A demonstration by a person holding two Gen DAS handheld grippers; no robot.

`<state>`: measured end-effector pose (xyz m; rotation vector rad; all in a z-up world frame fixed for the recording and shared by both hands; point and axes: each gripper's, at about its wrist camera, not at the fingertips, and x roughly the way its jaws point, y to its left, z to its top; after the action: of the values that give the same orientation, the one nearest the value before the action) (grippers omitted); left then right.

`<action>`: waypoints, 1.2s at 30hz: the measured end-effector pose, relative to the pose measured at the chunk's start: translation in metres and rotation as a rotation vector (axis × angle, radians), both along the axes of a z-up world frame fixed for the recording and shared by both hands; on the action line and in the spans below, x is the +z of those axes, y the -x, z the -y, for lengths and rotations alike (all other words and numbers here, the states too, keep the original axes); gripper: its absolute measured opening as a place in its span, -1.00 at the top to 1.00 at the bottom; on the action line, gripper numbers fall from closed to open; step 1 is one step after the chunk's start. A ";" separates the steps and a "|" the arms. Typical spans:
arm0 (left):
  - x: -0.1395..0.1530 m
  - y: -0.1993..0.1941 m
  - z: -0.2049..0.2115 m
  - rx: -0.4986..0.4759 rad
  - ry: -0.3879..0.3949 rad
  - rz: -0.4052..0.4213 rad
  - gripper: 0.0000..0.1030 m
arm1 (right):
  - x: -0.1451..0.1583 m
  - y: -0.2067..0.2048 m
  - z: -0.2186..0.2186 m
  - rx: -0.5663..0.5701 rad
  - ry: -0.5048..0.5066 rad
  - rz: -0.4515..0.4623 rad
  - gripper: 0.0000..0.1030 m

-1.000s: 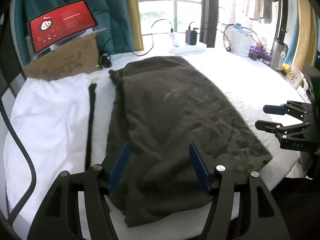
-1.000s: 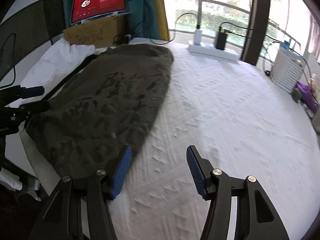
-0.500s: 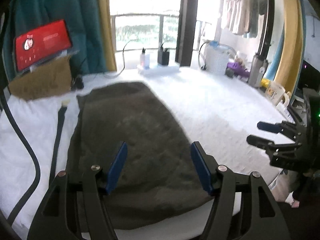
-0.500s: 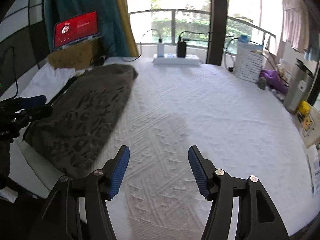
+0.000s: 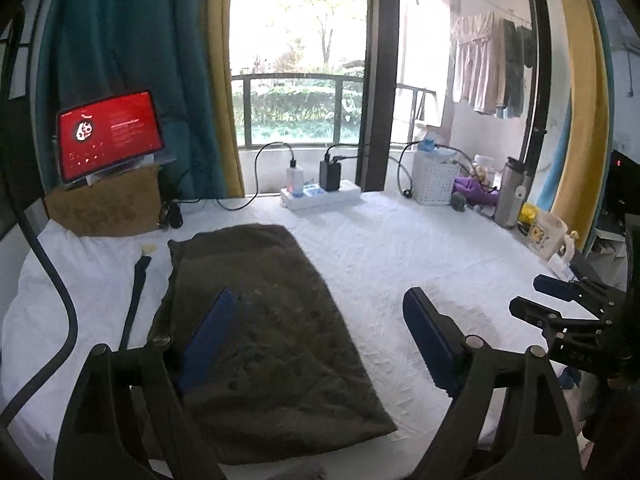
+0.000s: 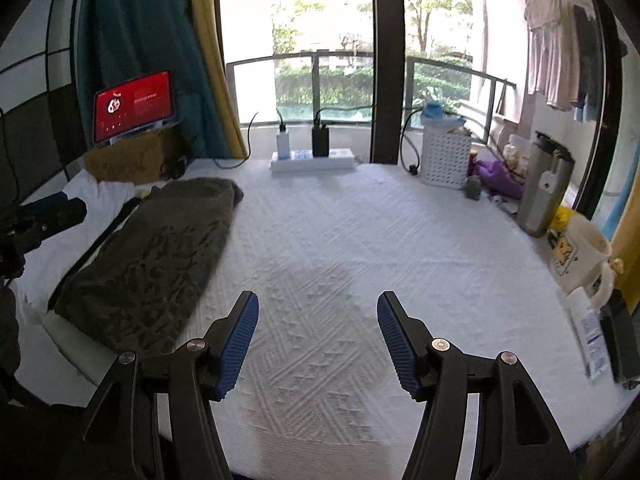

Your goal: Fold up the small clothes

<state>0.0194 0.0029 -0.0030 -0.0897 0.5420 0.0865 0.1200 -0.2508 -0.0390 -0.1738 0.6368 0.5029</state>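
White textured bed cover (image 6: 360, 248) filled the scene, running to a window with a balcony rail at the far side.

Item: dark brown garment (image 5: 256, 320), folded into a long strip, lay flat on the left part of the bed, running from the near edge toward the far left. White cloth (image 5: 80, 280) and a dark strap (image 5: 136, 296) lay just left of it.

Item: left gripper (image 5: 316, 336), raised above the near part of the garment, jaws wide apart, having just been opening, nothing between them.

Item: right gripper (image 6: 318, 336), over bare cover to the right of the garment, jaws partly open, holding nothing.

Far left: red-screened tablet (image 5: 108, 134) propped on a cardboard box (image 5: 104, 204). Far centre: white power strip (image 6: 312, 160) with chargers plugged in. Far right: white basket (image 6: 446, 156), purple item (image 6: 500, 174), steel flask (image 6: 546, 184), and a cream mug (image 6: 580, 256) nearer on the right.
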 end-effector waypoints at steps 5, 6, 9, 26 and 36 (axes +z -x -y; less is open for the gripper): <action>0.015 0.011 0.007 -0.018 -0.019 0.059 -0.70 | 0.019 0.010 0.003 -0.006 -0.003 0.046 -0.26; 0.018 0.013 0.008 -0.017 -0.024 0.071 -0.72 | 0.023 0.013 0.004 -0.006 -0.005 0.054 -0.27; 0.029 0.022 0.011 -0.005 -0.047 0.114 -0.89 | 0.033 0.020 0.004 -0.007 -0.010 0.078 -0.33; 0.077 0.054 0.011 0.024 -0.056 0.306 -0.98 | 0.099 0.059 0.012 -0.044 -0.074 0.233 -0.64; 0.088 0.070 0.006 0.043 -0.081 0.357 -0.98 | 0.128 0.081 0.008 -0.077 -0.079 0.316 -0.69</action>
<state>-0.0504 -0.0036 0.0852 -0.0363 0.1797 0.1308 0.0387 -0.2585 0.0891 -0.1493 0.3132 0.4140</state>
